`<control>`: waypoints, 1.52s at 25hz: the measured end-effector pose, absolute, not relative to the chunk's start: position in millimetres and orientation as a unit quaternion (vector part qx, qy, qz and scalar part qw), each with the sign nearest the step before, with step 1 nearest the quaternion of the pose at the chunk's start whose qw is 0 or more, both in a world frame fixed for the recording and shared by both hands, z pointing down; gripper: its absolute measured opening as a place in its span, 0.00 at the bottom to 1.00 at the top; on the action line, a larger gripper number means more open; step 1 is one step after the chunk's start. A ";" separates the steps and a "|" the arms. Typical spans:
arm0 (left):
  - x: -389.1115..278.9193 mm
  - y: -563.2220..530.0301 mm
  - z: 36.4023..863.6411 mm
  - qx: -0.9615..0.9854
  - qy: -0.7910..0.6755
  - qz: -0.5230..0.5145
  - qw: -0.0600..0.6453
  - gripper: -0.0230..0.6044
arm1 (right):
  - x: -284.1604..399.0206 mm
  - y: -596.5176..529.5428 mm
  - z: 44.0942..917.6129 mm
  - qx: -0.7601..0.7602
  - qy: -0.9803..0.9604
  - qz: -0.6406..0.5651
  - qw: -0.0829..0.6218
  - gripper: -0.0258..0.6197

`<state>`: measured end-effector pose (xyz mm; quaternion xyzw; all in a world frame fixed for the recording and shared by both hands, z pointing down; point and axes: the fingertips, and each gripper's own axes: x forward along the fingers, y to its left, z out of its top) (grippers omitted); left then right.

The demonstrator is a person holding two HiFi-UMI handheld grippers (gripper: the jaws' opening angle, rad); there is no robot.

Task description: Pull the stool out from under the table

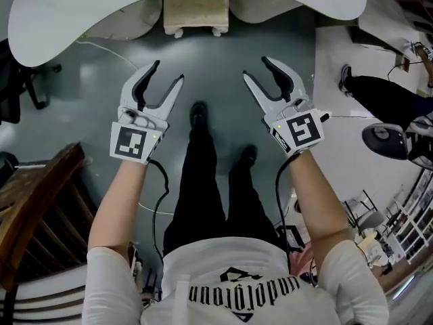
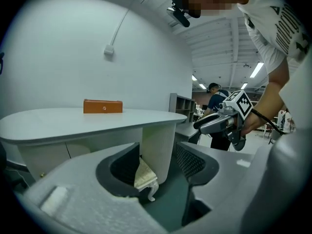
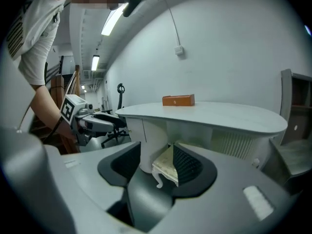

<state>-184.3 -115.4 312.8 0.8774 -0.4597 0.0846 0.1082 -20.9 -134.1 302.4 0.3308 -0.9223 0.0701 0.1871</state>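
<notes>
Both grippers hang with jaws apart and nothing between the pads. Your left gripper (image 1: 169, 71) and right gripper (image 1: 256, 68) point at the stool (image 1: 193, 11) from well short of it. It sits tucked under the white table (image 1: 61, 19), whose curved edge overhangs the seat, so only its near edge and two feet show. Dark floor (image 1: 216, 66) runs from it back to your shoes. A wooden frame (image 1: 40, 195) crowds your left, and a person (image 1: 382, 97) stands to your right. Your shirt print appears upside down and can't be read. The mark on the brown box (image 2: 102, 106) on the table is too small to read.
</notes>
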 end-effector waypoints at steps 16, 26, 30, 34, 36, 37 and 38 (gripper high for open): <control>-205.1 -210.3 607.4 0.837 -0.487 0.191 0.161 0.65 | -9.5 -212.8 573.0 0.337 -0.895 0.105 0.272 0.47; -226.1 -261.9 722.5 0.830 -0.462 0.284 0.134 0.70 | -29.7 -267.0 669.6 0.339 -0.885 0.117 0.297 0.48; -228.5 -287.0 741.3 0.822 -0.478 0.275 0.139 0.71 | -26.5 -292.9 700.5 0.353 -0.878 0.111 0.303 0.48; -224.4 -297.9 762.1 0.820 -0.482 0.269 0.150 0.72 | -17.6 -311.1 727.5 0.376 -0.865 0.119 0.311 0.49; -223.4 -303.2 771.0 0.820 -0.486 0.256 0.161 0.74 | -19.5 -319.0 739.4 0.373 -0.866 0.116 0.313 0.51; -223.2 -304.6 775.9 0.819 -0.487 0.253 0.165 0.74 | -20.6 -322.6 745.5 0.370 -0.867 0.110 0.316 0.51; -222.7 -305.2 780.7 0.819 -0.487 0.253 0.166 0.74 | -20.7 -325.2 752.0 0.369 -0.867 0.106 0.319 0.52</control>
